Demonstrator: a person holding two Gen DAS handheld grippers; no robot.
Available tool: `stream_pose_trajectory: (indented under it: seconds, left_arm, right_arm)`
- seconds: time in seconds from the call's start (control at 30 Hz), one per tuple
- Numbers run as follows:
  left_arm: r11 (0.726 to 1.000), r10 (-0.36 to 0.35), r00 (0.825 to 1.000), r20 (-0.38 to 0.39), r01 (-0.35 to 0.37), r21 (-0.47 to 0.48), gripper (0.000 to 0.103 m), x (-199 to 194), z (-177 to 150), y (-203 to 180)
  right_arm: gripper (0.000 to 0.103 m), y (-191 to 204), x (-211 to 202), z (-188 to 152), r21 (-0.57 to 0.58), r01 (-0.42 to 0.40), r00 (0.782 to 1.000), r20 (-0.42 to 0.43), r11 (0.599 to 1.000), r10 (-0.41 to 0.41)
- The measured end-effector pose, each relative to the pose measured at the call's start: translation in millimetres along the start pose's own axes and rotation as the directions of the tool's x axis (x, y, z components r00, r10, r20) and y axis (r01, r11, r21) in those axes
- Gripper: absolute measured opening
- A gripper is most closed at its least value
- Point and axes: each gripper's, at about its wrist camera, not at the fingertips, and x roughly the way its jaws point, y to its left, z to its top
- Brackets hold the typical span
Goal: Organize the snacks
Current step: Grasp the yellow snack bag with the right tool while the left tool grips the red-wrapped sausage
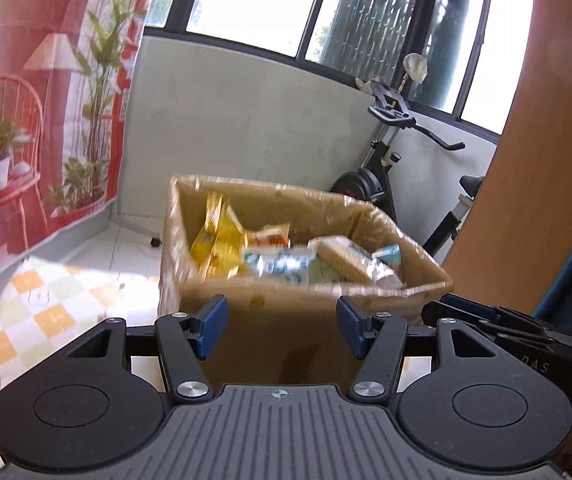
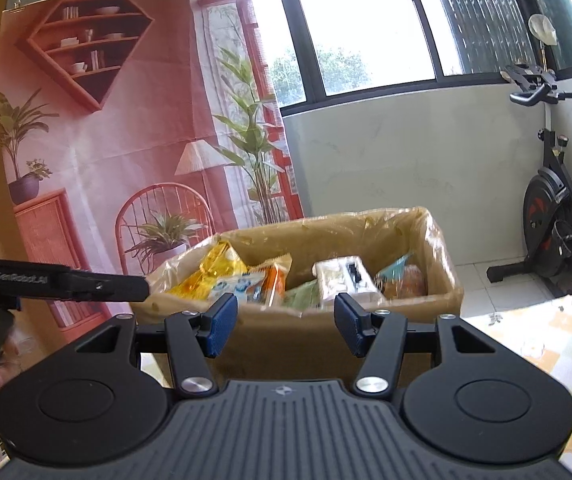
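A brown cardboard box point(image 1: 270, 316) lined with clear plastic stands just ahead of both grippers and holds several snack packets. A yellow bag point(image 1: 218, 244) leans at its left, blue-and-white packets point(image 1: 282, 266) lie in the middle and a pale wrapped pack point(image 1: 346, 258) lies at the right. My left gripper point(image 1: 282, 332) is open and empty in front of the box's near wall. My right gripper point(image 2: 284, 330) is open and empty facing the same box point(image 2: 306, 340), with the yellow bag point(image 2: 214, 270) at its left. The right gripper shows at the right edge of the left wrist view point(image 1: 486, 316).
A table with a yellow-and-white checked cloth point(image 1: 34, 320) carries the box; the cloth also shows at the right in the right wrist view point(image 2: 558, 352). A printed red backdrop point(image 2: 106, 140) hangs at the left. An exercise bike point(image 2: 554, 208) stands by the window wall.
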Motion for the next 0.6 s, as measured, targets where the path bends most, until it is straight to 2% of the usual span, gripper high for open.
stream_pose_trajectory:
  seconds: [0.3,0.43,0.6]
  left_arm:
    - [0.996,0.041,0.993,-0.110,-0.050,-0.078,0.062,2,-47,20]
    - [0.996,0.061,0.979,-0.197,-0.072,-0.049,0.062,15,-70,20]
    - [0.997,0.049,0.954,-0.296,-0.064,-0.041,0.062,33,-100,20]
  right_arm:
    - [0.057,-13,-13,-35,0.037,0.041,0.994,-0.104,0.998,-0.037]
    - [0.057,-22,-15,-55,0.054,0.076,0.983,-0.174,0.996,-0.066]
    - [0.057,-30,-13,-77,0.061,0.109,0.962,-0.259,0.992,-0.090]
